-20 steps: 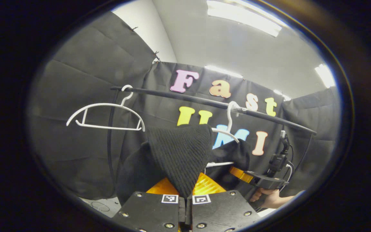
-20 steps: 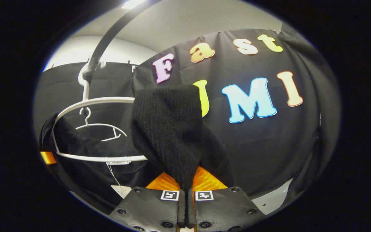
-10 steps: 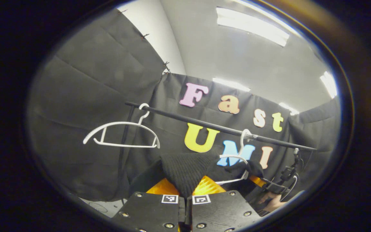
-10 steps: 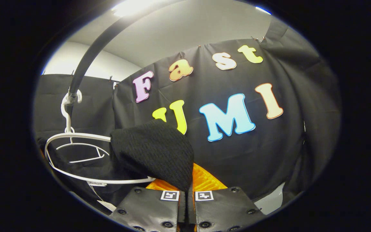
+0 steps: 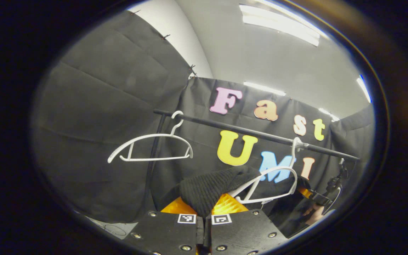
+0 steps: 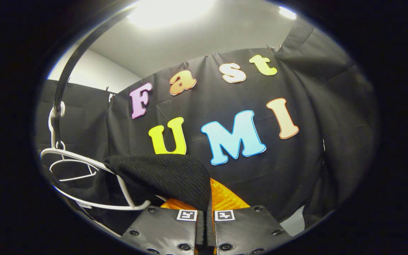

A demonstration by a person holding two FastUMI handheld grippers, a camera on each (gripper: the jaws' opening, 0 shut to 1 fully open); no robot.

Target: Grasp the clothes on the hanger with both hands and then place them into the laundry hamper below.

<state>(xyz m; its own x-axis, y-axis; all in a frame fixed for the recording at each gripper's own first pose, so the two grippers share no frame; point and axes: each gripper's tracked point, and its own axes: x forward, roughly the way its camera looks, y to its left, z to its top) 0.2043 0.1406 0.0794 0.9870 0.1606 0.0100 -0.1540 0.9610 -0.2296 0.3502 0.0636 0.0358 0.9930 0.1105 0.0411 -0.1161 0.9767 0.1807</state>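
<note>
Left gripper view, left to right: two white hangers on one black rail (image 5: 246, 131). Bare hanger (image 5: 151, 148) at left; second hanger (image 5: 271, 184) at right, tilted, black knit garment (image 5: 207, 187) draped beside and partly across it. Left gripper (image 5: 204, 209) clamped on a fold of garment, both fingers pressed together on the knit. Farther right, other gripper (image 5: 313, 196) with a hand (image 5: 313, 210) below it, mostly hidden by cloth.

Right gripper view, left to right: rail (image 6: 69, 71) curved overhead, same two hangers, nearer one (image 6: 94, 184) with garment (image 6: 165, 175) over its arm, bare one (image 6: 71, 166) behind. Right gripper (image 6: 205, 207) closed on garment edge. One garment counted. Hamper not sighted.
</note>
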